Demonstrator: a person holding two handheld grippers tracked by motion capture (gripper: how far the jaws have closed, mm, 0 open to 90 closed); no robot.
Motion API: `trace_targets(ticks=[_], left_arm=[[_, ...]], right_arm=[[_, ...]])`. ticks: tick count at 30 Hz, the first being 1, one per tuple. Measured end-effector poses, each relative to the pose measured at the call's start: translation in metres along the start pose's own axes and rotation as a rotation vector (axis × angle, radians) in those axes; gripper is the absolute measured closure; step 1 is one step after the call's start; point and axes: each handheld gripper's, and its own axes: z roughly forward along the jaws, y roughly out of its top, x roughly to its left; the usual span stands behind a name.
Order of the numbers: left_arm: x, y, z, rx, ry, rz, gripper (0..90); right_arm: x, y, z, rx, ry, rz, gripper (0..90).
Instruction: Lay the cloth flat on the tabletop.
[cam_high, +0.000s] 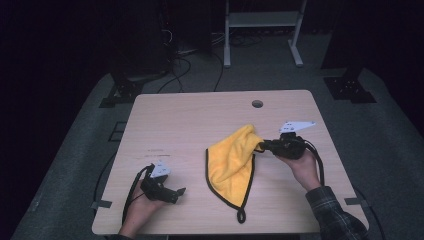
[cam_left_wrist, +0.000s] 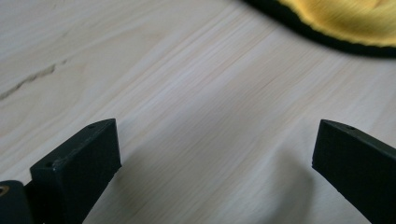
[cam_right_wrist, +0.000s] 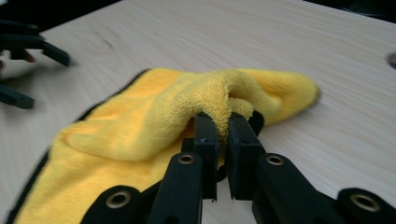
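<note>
My right fingers (cam_right_wrist: 223, 133) are closed on a fold of the yellow cloth (cam_high: 231, 162), which lies near the middle of the counter (cam_high: 190, 115), toward its right edge. My left fingers (cam_left_wrist: 210, 154) are open and hold nothing, near the front left corner. I think the pinch is thin, so the fold may slip out if I pull fast. The hole (cam_high: 257, 103) near the far edge is not in the way.
</note>
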Motion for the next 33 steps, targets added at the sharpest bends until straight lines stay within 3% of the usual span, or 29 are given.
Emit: trace_targets(ticks=[4,6,13,19,22,26,31,33], left_arm=[[-0.013,0.009,-0.004,-0.066,-0.045,0.016,0.4],[-0.023,0.015,-0.004,-0.099,-0.081,0.037,5.4],[-0.069,0.037,0.008,-0.146,-0.233,0.124,11.3],[-0.11,0.052,0.03,-0.124,-0.346,0.207,17.3],[-0.126,0.059,0.039,-0.117,-0.381,0.241,20.6],[-0.141,0.065,0.054,-0.09,-0.391,0.275,22.7],[-0.15,0.067,0.072,-0.011,-0.372,0.32,26.2],[-0.152,0.066,0.074,-0.012,-0.352,0.332,29.4]], right_arm=[[0.016,0.014,0.008,-0.025,0.037,-0.028,83.2],[0.023,0.021,0.012,-0.032,0.056,-0.038,83.2],[0.031,0.034,0.029,-0.036,0.07,-0.044,83.1],[0.03,0.033,0.032,-0.031,0.069,-0.043,83.0],[0.026,0.032,0.031,-0.032,0.065,-0.034,82.9],[0.024,0.03,0.03,-0.032,0.066,-0.023,82.9],[0.023,0.029,0.029,-0.028,0.064,-0.024,82.9],[0.023,0.029,0.028,-0.029,0.063,-0.026,82.9]])
